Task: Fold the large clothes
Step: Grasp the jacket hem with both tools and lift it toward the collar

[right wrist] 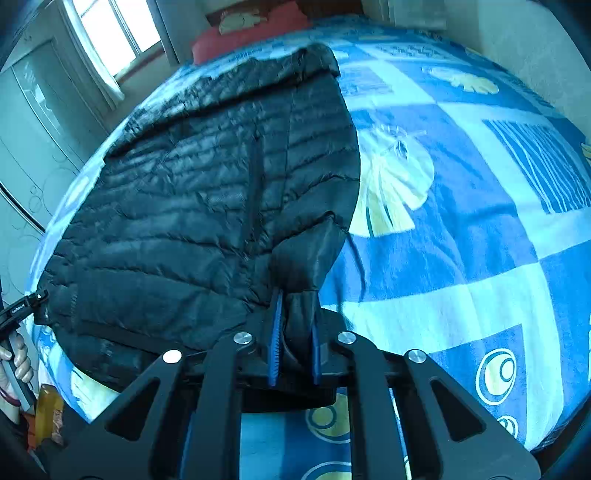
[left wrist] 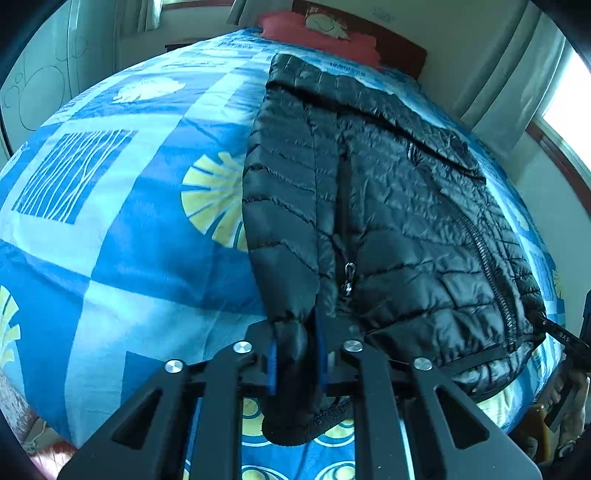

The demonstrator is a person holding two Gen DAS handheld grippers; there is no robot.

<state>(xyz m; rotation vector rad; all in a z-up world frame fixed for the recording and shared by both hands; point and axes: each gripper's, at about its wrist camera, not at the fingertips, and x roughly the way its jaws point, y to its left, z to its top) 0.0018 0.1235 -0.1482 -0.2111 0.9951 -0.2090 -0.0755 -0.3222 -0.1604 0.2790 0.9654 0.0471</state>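
Your left gripper (left wrist: 297,363) is clamped on a cuff of the black puffer jacket (left wrist: 388,206), its blue pads (left wrist: 272,365) pressing the fabric from both sides. Your right gripper (right wrist: 295,354) pinches the other cuff the same way. The jacket lies spread on the blue patterned bedspread (left wrist: 129,221), collar towards the red pillow (left wrist: 321,33).

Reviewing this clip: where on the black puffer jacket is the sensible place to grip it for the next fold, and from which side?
Probably the bottom hem corners, from the bed's near edge. The black puffer jacket lies flat, hem nearest. The left gripper and right gripper each already have jaws shut on bunched fabric at opposite near corners, so lifting both would carry the hem toward the collar.
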